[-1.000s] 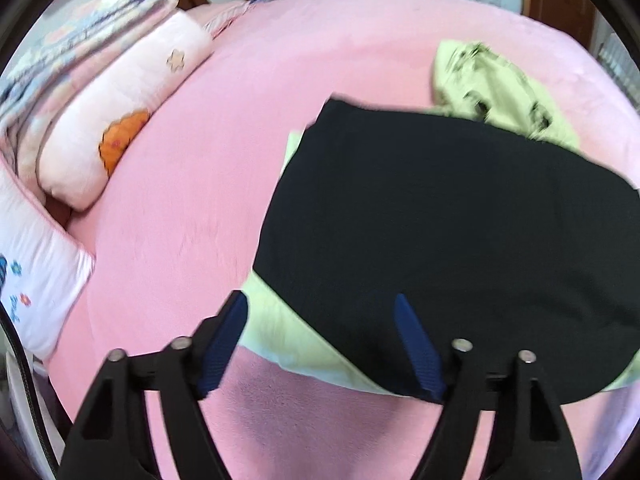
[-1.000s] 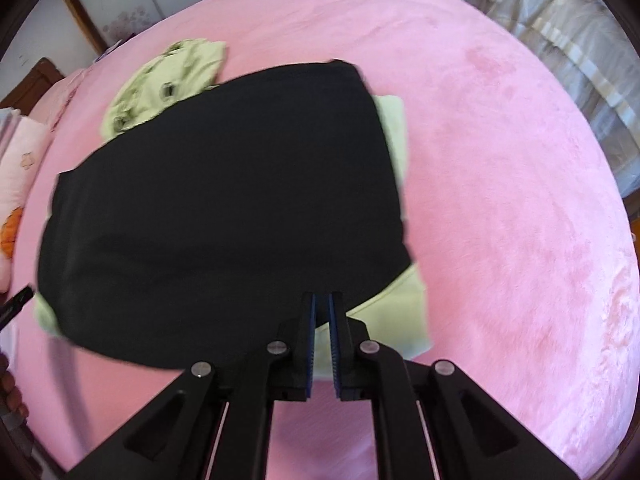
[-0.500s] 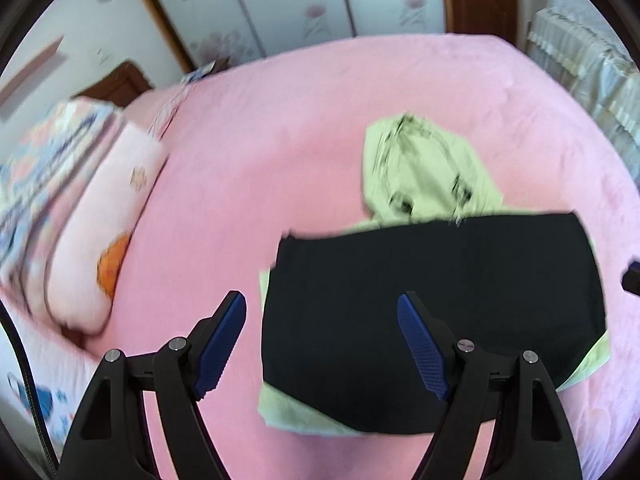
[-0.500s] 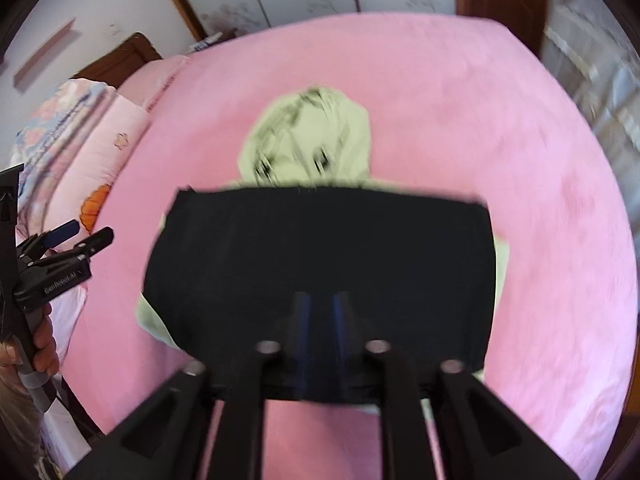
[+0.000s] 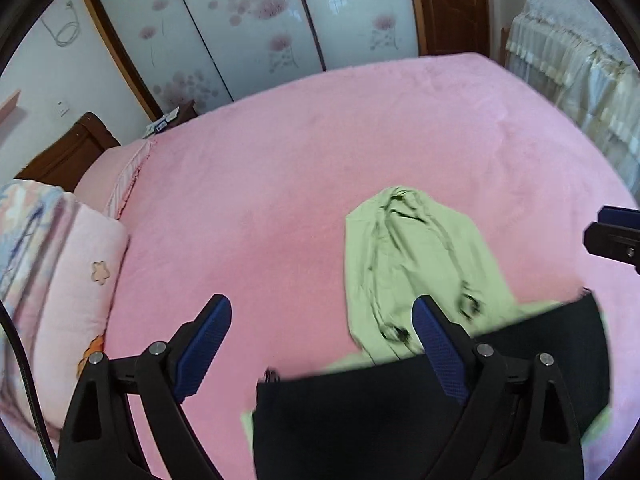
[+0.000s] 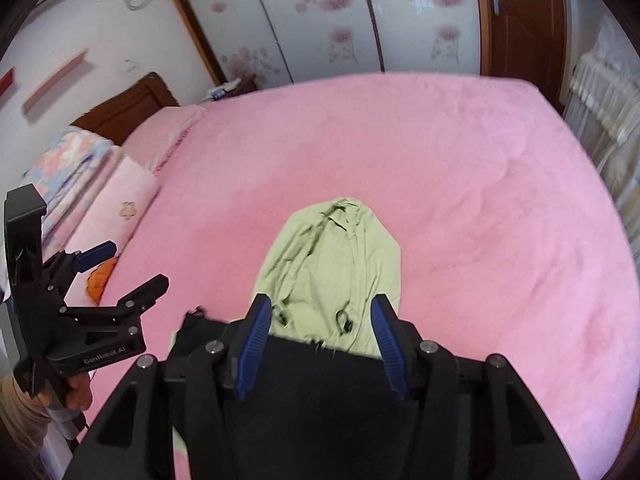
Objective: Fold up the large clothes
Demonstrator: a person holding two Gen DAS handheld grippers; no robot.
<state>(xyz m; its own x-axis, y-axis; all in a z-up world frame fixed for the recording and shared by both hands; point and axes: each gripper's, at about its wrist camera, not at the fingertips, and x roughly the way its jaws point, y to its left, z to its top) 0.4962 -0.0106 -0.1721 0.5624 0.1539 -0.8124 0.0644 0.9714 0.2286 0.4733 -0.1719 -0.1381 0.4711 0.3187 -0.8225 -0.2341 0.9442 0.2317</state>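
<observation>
Both cameras ride on the handheld claws and look steeply down across the pink bed (image 5: pixel 304 168) toward the flowered wardrobe doors (image 6: pixel 320 16). The left view sits further left, nearer the pillows (image 5: pixel 72 264); the right view catches the left claw (image 6: pixel 120 264) at its left edge. Both share the green hoodie (image 5: pixel 416 256) and the black cloth (image 6: pixel 320 400).

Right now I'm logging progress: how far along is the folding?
Done: the black part lies folded flat over the green garment on the bed. In hand: nothing; the left gripper and right gripper are open, jaws just widened. Left: the hood end remains unfolded.
</observation>
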